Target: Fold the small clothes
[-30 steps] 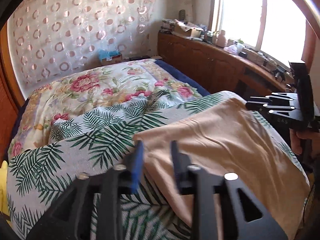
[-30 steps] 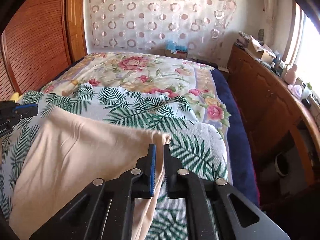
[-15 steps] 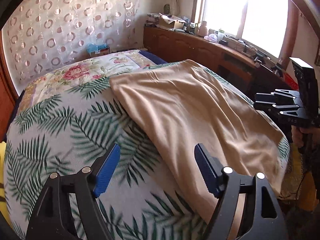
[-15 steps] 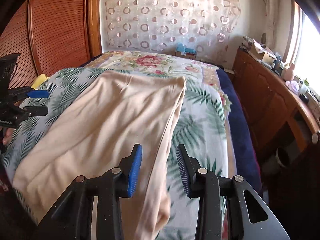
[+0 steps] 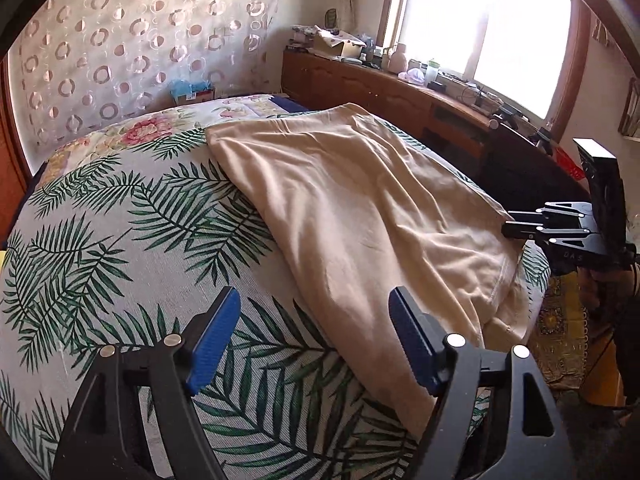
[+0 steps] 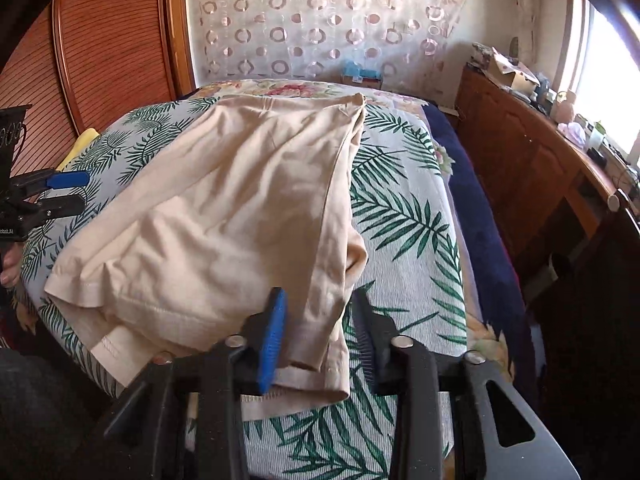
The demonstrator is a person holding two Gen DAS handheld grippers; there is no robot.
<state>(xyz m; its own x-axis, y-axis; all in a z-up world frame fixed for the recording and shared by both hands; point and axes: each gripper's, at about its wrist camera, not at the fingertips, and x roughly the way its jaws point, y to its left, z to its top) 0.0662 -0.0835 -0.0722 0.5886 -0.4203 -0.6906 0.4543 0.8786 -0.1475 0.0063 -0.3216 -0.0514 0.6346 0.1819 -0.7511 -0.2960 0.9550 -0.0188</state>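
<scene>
A beige garment [image 5: 360, 208] lies folded over and fairly flat on the palm-leaf bedspread [image 5: 140, 220], reaching from the bed's middle to its near edge. My left gripper [image 5: 313, 300] is open wide above the bedspread; the garment's left edge runs just inside its right finger, untouched. In the right wrist view the garment [image 6: 240, 200] has its near right corner hanging between the fingers of my right gripper [image 6: 316, 304]. Those jaws are closing, and the pads do not press the cloth. The other gripper shows at each view's edge: the right gripper [image 5: 510, 228] and the left gripper [image 6: 66, 190].
A wooden cabinet [image 5: 360, 84] with clutter on top runs under the window along the bed's right side. A slatted wooden door [image 6: 108, 52] stands to the left. A yellow thing [image 6: 82, 142] lies at the bed's left edge, a blue box [image 5: 192, 92] at its head.
Both grippers let go of the garment corners they had carried to the far side and drew back to the bed's near edge. The garment now lies folded over, and the left jaws have opened wide.
</scene>
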